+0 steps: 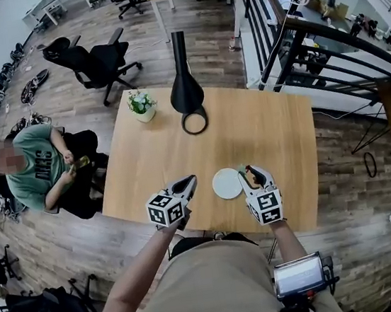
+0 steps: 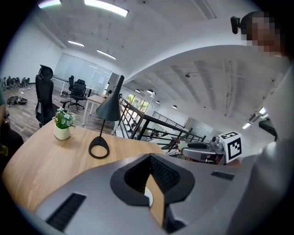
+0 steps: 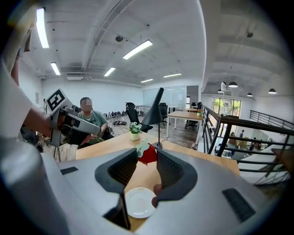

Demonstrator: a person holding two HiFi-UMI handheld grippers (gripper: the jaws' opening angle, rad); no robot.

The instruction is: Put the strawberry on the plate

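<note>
A red strawberry (image 3: 149, 156) with a green leaf is pinched between the tips of my right gripper (image 3: 147, 154), which is shut on it. In the head view that gripper (image 1: 251, 173) hangs just right of the small white plate (image 1: 226, 183) on the wooden table (image 1: 278, 134), with the strawberry (image 1: 254, 175) showing between its jaws. The plate (image 3: 139, 202) lies below and nearer than the fruit in the right gripper view. My left gripper (image 1: 189, 182) is left of the plate, its tips together and nothing in them. A sliver of the plate (image 2: 148, 198) shows behind its jaws (image 2: 150, 159).
A black cone lamp (image 1: 185, 89) with a ring base and a small potted plant (image 1: 141, 103) stand at the table's far side. A person (image 1: 36, 169) sits at the left beside the table. A black railing (image 1: 323, 42) runs along the right.
</note>
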